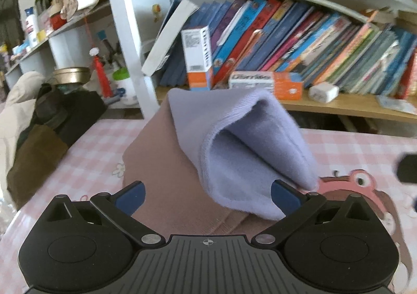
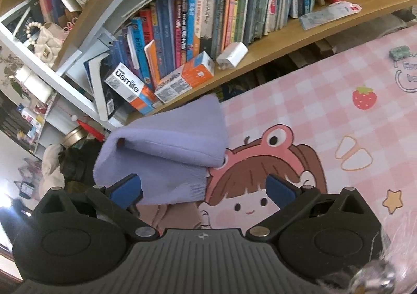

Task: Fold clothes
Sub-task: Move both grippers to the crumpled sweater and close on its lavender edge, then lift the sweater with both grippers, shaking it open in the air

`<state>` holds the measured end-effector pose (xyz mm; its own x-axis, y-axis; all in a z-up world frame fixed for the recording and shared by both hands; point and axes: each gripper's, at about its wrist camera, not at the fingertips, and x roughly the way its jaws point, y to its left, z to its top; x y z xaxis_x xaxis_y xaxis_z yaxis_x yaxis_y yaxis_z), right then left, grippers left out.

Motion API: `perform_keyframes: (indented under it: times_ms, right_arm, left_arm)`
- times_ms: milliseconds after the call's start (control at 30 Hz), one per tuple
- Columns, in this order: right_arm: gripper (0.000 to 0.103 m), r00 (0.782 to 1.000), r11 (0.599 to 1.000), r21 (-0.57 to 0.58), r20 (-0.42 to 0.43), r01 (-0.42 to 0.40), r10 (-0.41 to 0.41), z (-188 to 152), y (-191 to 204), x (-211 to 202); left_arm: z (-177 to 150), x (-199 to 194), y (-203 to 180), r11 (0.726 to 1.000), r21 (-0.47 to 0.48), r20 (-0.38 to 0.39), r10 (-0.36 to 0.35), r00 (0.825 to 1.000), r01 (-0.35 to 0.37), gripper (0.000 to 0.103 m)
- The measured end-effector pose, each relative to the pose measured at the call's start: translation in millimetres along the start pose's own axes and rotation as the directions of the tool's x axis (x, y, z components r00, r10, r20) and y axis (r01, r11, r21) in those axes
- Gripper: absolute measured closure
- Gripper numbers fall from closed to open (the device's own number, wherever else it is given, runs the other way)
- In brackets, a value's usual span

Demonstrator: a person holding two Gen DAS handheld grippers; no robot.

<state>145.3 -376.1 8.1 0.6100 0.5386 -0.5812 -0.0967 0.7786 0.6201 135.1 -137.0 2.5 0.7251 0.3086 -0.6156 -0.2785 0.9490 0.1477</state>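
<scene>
Lilac knit (image 1: 242, 142) lies doubled over a mauve garment (image 1: 166, 179) on the pink checked surface (image 2: 299, 101), both the left gripper (image 1: 207, 196) and right gripper (image 2: 203, 189) spread wide holding nothing, so a fold seems laid, though flattening or refolding could equally follow.

Likely home bedroom: crammed bookshelf (image 1: 286, 41), cartoon tablecloth (image 2: 325, 111).

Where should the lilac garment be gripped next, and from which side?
Probably the stitched hem edge of the lilac garment, approached from the near side. It arches up off the pink garment, giving the open left hand-held gripper a free edge to pinch.
</scene>
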Motion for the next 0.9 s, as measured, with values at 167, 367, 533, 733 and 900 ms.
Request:
perform_keyframes:
  times_ms: [167,367,533,733,900]
  right_arm:
    - [0.0,1.0,1.0,0.031,-0.026,-0.005,0.006,-0.5,-6.5,4.3]
    - [0.0,0.997,0.994,0.101,-0.064,-0.037,0.044,-6.3,-9.2,11.6]
    - [0.0,0.994,0.988,0.146,-0.085,-0.056,0.069,-11.2,-9.1,13.8]
    - [0.0,0.983,0.97,0.21,-0.11,-0.123,0.149,-15.1,-12.6,14.0]
    - [0.0,0.959,0.921,0.339,-0.138,-0.19,0.248,-24.9,-25.3,15.2]
  left_arm:
    - [-0.7,16.1,-1.7,0.999,0.013,-0.013,0.042,0.999,-0.042,0.002]
    - [-6.7,11.6,6.6,0.998,0.021,-0.006,0.063,0.998,-0.063,0.052]
    - [-3.8,-6.3,10.2,0.999,0.038,0.044,0.027,0.999,-0.029,0.097]
    - [-0.5,-30.7,13.0,0.997,0.079,0.106,-0.02,0.994,0.011,0.098]
    - [-2.5,-66.5,11.8,0.986,0.166,0.165,-0.057,0.985,0.03,0.098]
